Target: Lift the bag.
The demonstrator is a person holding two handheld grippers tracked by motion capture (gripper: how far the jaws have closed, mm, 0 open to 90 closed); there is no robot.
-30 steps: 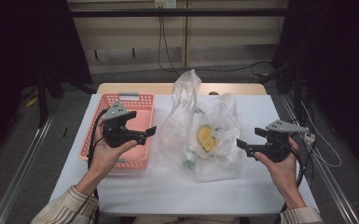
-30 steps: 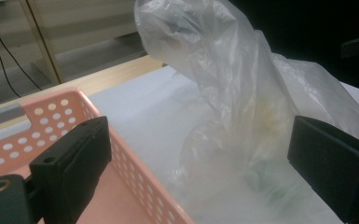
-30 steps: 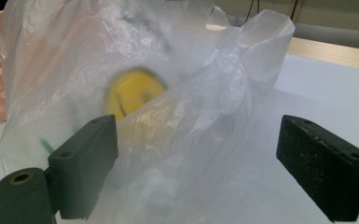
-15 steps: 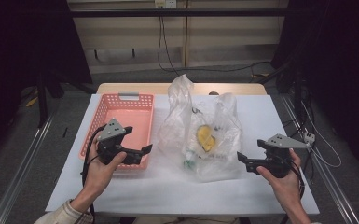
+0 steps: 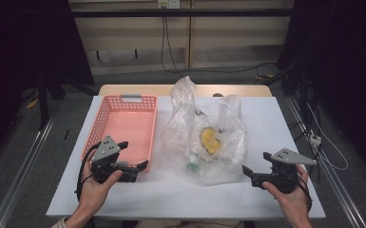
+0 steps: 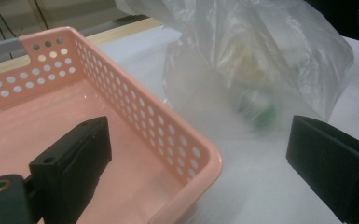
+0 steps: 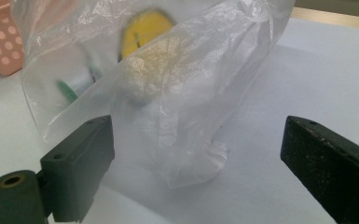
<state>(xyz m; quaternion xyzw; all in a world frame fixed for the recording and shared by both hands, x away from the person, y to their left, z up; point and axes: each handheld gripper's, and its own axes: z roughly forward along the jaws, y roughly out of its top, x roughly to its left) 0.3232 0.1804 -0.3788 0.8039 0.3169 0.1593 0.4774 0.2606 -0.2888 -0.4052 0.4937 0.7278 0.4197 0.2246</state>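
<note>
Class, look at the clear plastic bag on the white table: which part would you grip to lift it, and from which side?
Probably the upright gathered peak at the top of the clear plastic bag, approached from above with the right gripper, whose jaws stand open. The film bunches there into a narrow ridge that jaws can close across, while the lower body bulges loosely around a yellow item.

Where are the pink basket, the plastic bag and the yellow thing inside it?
pink basket (image 5: pixel 107 118), high view, left wall.
plastic bag (image 5: pixel 230 114), high view, upper right side.
yellow thing (image 5: pixel 209 140), high view, its middle.
</note>
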